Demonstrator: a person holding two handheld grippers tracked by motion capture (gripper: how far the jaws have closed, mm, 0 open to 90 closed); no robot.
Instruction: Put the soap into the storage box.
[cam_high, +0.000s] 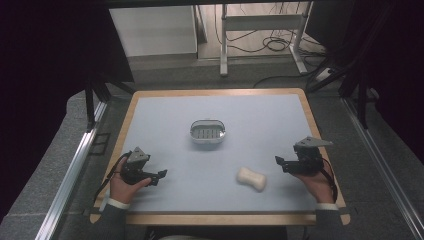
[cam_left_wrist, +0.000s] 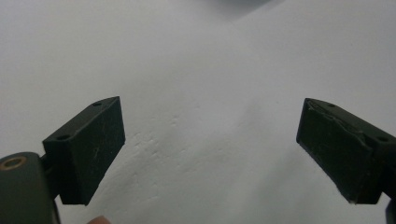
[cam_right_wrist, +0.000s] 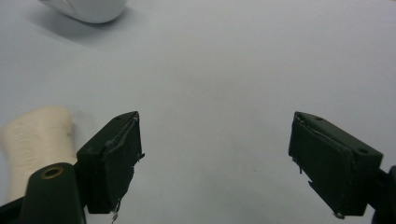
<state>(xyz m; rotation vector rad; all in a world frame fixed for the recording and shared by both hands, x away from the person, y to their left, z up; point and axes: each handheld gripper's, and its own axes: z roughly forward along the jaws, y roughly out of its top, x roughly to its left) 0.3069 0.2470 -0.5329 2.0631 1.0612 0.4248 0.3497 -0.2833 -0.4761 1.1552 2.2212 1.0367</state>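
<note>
**Soap bar waits between two empty grippers**

The cream soap bar (cam_high: 251, 179) lies on the pale mat (cam_high: 215, 107), near the right gripper (cam_high: 281, 163) and well short of the white soap dish (cam_high: 207, 131). It looks light, hard and probably slick (its waisted middle seems the best hold). Both the right and the left gripper (cam_high: 159, 176) stand wide open, gripping nothing, jaws hovering over bare mat.

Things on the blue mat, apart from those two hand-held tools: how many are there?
2. A white soap dish sits near the mat's middle; a cream bar of soap lies nearer the person, beside the right gripper.
</note>
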